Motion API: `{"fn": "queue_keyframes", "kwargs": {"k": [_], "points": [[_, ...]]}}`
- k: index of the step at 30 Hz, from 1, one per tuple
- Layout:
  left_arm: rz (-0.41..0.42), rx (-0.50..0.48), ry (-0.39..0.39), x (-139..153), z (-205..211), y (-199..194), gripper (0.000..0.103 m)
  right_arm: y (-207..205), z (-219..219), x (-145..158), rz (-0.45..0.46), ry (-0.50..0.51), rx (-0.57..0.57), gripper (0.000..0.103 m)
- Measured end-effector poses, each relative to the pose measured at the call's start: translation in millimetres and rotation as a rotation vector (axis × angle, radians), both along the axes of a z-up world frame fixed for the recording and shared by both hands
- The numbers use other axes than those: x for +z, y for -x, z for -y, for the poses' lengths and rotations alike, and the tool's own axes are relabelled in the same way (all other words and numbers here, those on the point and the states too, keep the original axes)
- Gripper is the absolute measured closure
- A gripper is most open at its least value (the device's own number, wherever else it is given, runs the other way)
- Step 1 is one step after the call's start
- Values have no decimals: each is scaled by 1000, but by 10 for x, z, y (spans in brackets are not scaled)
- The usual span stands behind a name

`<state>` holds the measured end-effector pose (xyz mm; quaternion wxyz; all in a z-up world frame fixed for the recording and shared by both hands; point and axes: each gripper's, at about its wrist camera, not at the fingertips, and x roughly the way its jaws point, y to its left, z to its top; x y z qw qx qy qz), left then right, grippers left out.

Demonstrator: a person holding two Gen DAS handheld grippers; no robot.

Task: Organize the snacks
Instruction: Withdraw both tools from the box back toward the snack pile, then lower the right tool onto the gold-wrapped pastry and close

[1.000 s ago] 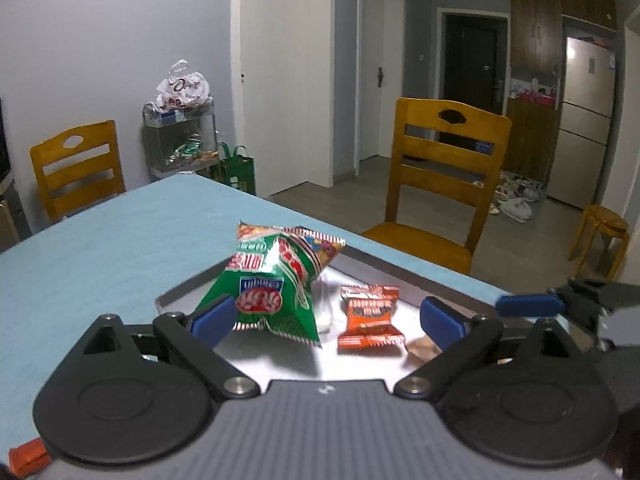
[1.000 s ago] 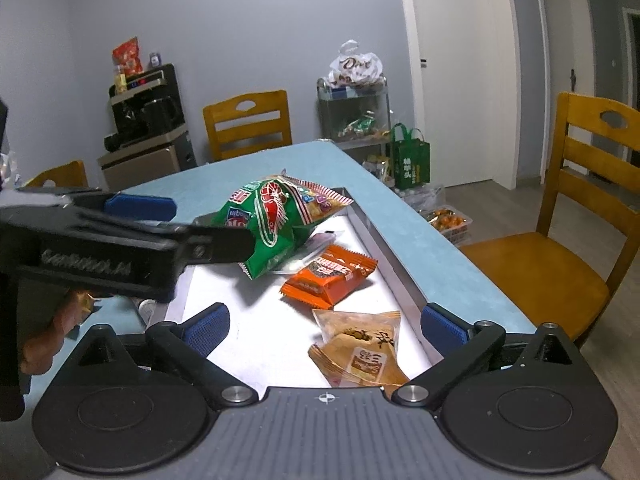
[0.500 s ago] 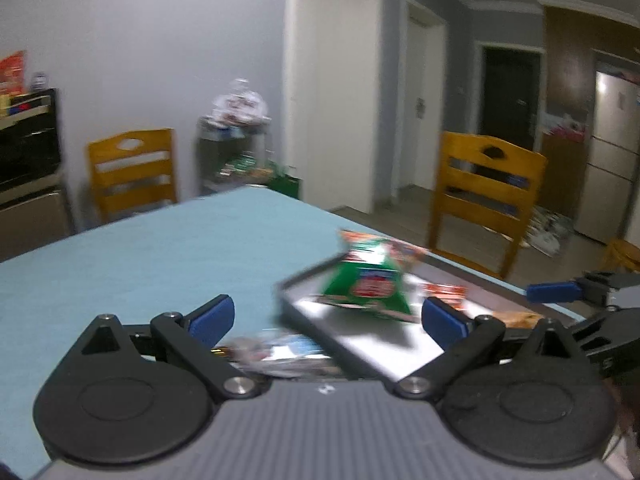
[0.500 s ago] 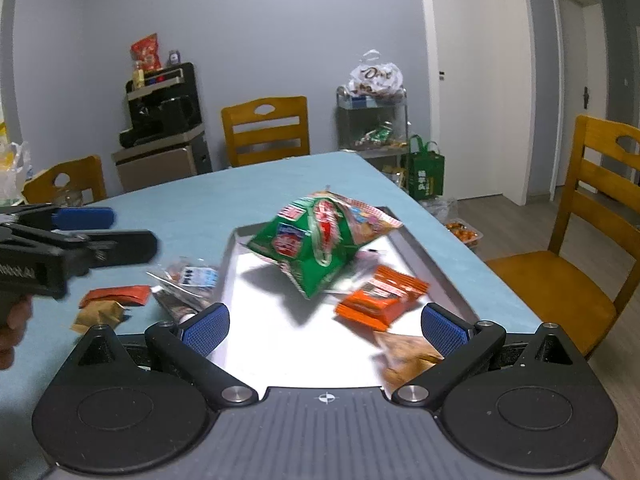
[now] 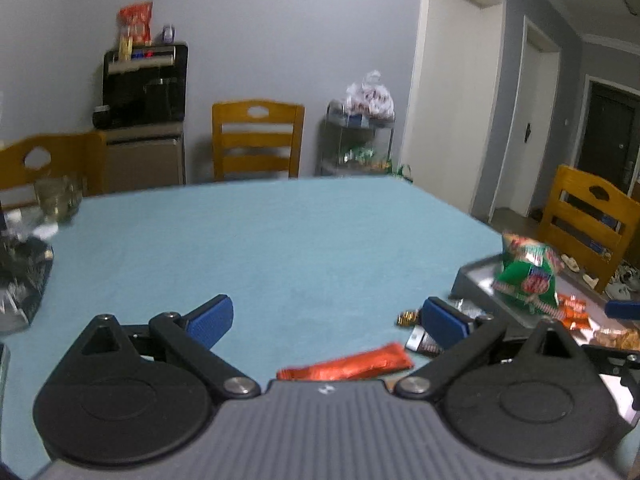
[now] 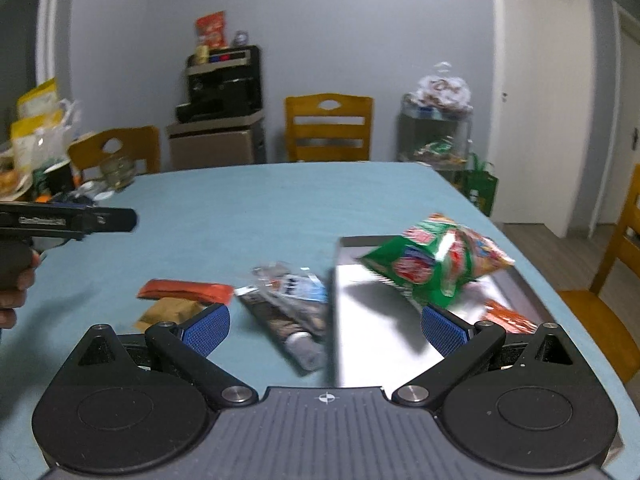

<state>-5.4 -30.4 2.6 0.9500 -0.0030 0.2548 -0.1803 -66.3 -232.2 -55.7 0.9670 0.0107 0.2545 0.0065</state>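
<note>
Since a second ago I have swung both tongs left, off the tray and toward the loose packets on the cloth; the green bag, which filled the middle of my left view, now sits at its right edge.

My left tongs [image 5: 325, 319] are released, jaws spread with nothing between them, hovering over bare blue cloth with the red bar [image 5: 347, 365] just beneath. I judge I have them there to pick that bar next. From the right view, the red bar [image 6: 185, 291] lies far left on the cloth with one tan packet [image 6: 170, 312] touching its near side. Right of those lies a silver-and-dark packet [image 6: 294, 308], or perhaps two overlapping; blur keeps me from counting. It lies just beside the tray's left wall.

My right tongs [image 6: 325, 326] are also released and empty, straddling that wall, likely waiting their turn.

The tray [image 6: 368, 344] is where the snacks are being gathered, so it holds the sorted ones: one green bag [image 6: 436, 264] propped at the far end, one orange packet [image 6: 508, 318] near the right wall. The left view adds a tan packet [image 5: 614, 338] nearer, partly hidden.

Counted: two tongs, one tray, three snacks in it, three or four still outside.
</note>
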Motion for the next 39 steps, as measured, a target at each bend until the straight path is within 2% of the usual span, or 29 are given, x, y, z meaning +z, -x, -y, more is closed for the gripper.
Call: {"fn": "queue_keyframes", "kwargs": {"k": [2,6,8,11,15,19,24,28,33,35,37,39], "points": [[-19,-20,-27,-99,13,-17,1,-21,-108,-17,-15,10,25,0],[2,-68,-119,-270,168,6,1,-38,-281,-58,-32,15,61,0],[-4,-88,-131,-327,211,-69,1,-51,-350,-67,-38,4,71,0],[-60,-104,-126,-406,254,-341,1,-106,-483,-84,-51,-9,98,0],[-74,-12,-101,-461,177,-623,1,-234,-682,-104,-55,-34,130,0],[-96,18,-39,-563,6,-671,1,-402,-882,-164,-76,-58,149,0],[-107,40,-18,-623,-180,-682,1,-609,-1056,-288,-125,-69,135,4],[-100,59,-1,-631,-245,-684,1,-697,-1125,-404,-155,-80,120,12],[-107,46,-20,-689,-185,-667,1,-778,-1215,-512,-171,-91,114,18],[-94,33,-32,-699,-157,-648,1,-806,-1217,-529,-166,-96,107,25],[-83,17,-43,-716,-140,-654,1,-841,-1217,-537,-156,-85,89,41],[-82,1,-47,-724,-99,-654,1,-852,-1210,-544,-143,-53,75,50]]}}
